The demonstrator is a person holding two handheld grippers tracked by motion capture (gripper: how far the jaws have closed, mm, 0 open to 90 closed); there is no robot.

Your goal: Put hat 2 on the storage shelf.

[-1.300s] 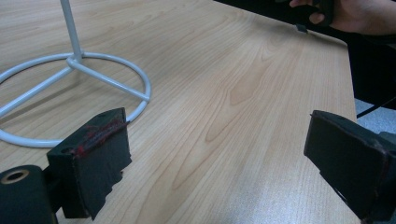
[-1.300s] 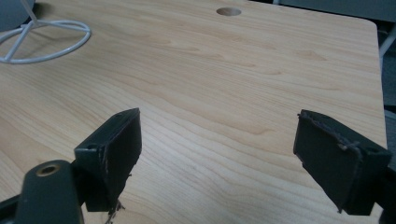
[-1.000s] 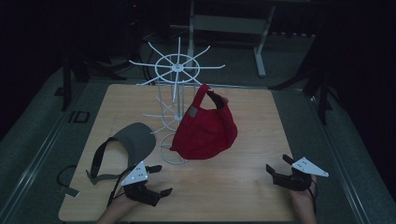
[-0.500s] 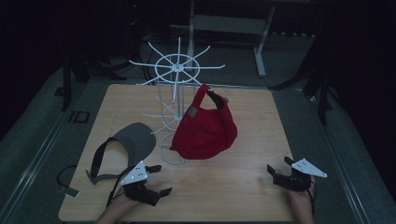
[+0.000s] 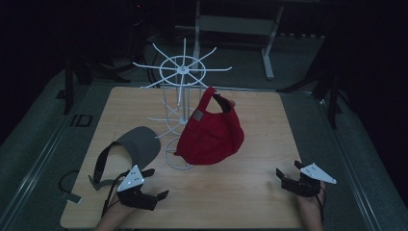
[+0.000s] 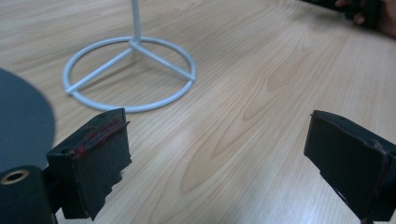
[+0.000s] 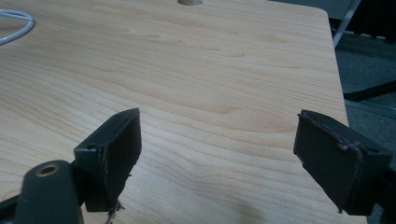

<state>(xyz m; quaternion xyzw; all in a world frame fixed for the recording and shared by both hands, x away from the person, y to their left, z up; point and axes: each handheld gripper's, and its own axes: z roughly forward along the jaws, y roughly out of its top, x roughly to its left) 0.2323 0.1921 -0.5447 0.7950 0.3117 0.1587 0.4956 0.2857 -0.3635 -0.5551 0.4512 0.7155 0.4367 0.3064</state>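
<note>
A wooden table [image 5: 250,192] carries everything, pale grain running across it. On it stands a white wire rack [image 5: 180,96], its ring base [image 6: 130,74] flat on the wood and its thin arms spread out from a hub at the top. A red cap [image 5: 211,137] hangs on the rack's right side, its strap looped over one arm and its crown sagging down near the base. A grey cap [image 5: 137,144] lies on the table just left of the base, brim toward the near edge, with a dark strap trailing off to its left. The left gripper [image 5: 153,184] rests at the near left of the table, just in front of the grey cap, its jaws spread wide and holding nothing; in the left gripper view bare wood lies between them and the ring base sits ahead. The right gripper [image 5: 287,172] sits at the near right corner, well apart from both caps, jaws likewise wide apart and empty over bare wood.
</note>
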